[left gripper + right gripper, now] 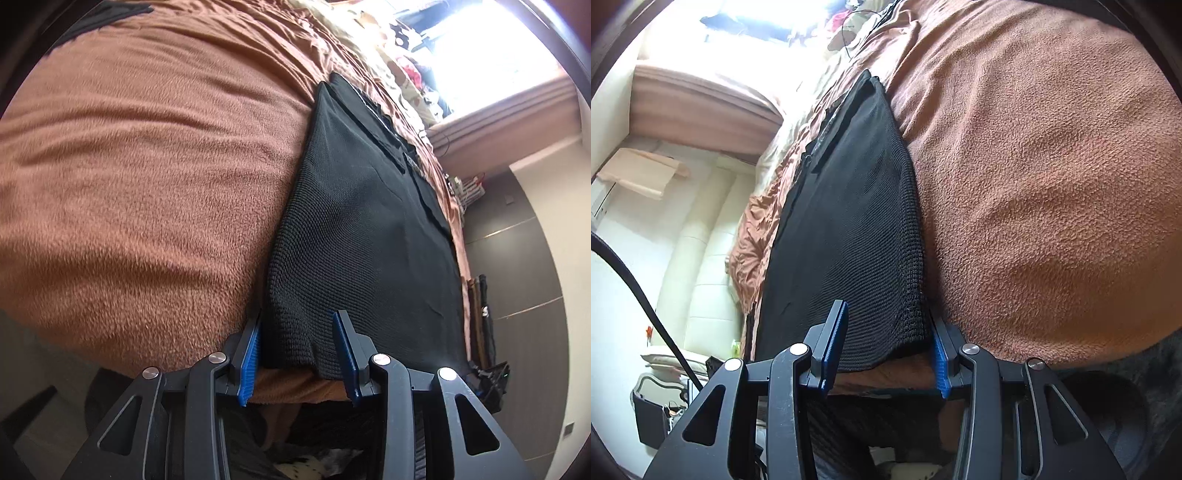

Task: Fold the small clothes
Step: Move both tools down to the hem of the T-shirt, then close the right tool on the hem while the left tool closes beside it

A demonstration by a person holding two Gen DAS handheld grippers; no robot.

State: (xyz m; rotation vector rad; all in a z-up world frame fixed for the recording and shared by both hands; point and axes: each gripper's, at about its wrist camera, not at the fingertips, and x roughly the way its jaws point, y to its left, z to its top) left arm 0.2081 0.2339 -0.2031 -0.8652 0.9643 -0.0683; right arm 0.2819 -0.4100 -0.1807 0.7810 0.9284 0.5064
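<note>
Two grippers faced the near edge of a bed, one at each near corner of a black garment [354,236]. It lay flat on a brown blanket [147,184] whose fleece surface was soft, nubby and rumpled into low rolls. The garment was made of a coarse open knit, like mesh, with a smoother, thinner black layer showing along one side. Its outline was a long rectangle, and its long axis ran away from the cameras toward the far end of the bed, where a bright window [491,48] washed out the detail.

The left gripper [299,354] had its jaws spread wide apart, released and holding nothing, its ribbed blue pads [249,363] standing on either side of the garment's near corner where the hem curled over the blanket edge. The right gripper [886,354] was likewise spread open and empty, straddling the other near corner of the garment [849,229]; its right pad seemed to touch the knit edge, though the angle made that hard to judge. A pale padded headboard [705,251] stood beside the bed in the right wrist view, and a black cable [639,291] crossed in front of it.
</note>
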